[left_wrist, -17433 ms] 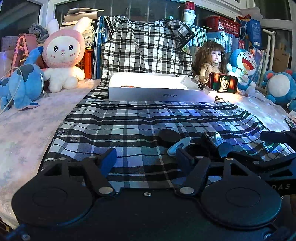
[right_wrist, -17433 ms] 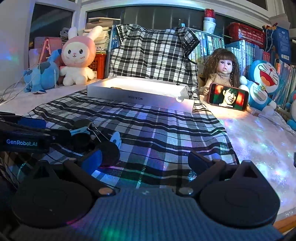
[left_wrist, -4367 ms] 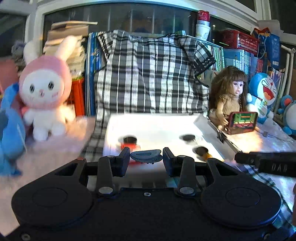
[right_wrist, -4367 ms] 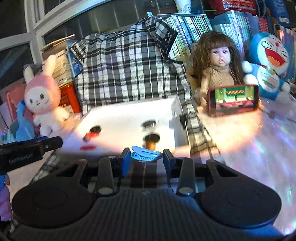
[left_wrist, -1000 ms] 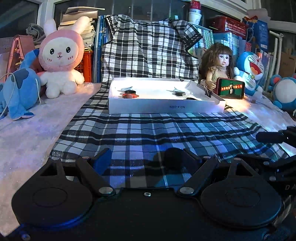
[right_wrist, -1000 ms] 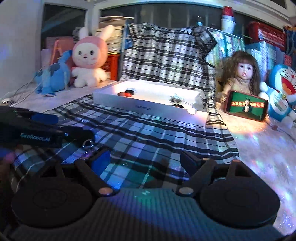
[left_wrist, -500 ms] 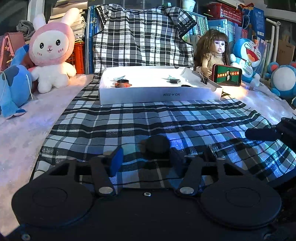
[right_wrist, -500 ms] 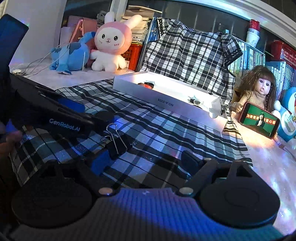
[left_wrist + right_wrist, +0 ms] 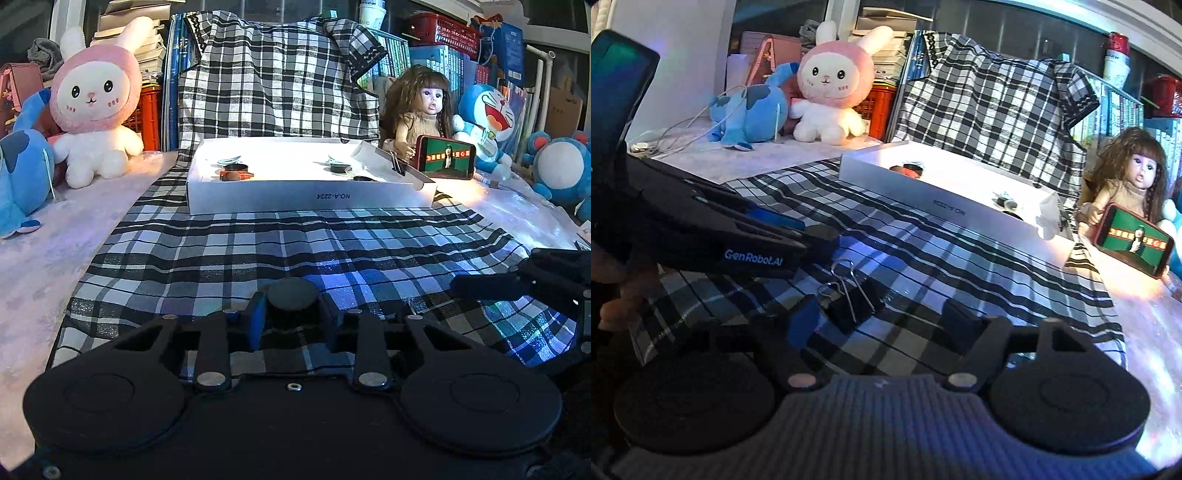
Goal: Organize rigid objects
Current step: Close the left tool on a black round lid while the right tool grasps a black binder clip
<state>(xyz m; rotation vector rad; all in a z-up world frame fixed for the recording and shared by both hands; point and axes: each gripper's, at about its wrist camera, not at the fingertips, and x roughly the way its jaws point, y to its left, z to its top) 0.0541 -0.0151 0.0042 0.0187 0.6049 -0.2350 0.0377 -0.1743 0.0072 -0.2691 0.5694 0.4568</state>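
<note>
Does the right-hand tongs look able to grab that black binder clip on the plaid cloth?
Probably yes. The binder clip lies just ahead of the right tongs, near their left finger, with nothing between; the closing jaws still look wide enough.

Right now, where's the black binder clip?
In the right wrist view, the black binder clip lies on the plaid cloth between the closing right gripper fingers, nearer its left finger.

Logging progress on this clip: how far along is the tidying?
Done: several small items already lie in the white box. In hand: the left gripper is closing around a black round cap; the right gripper is closing beside a binder clip. Left: boxing both.
</note>
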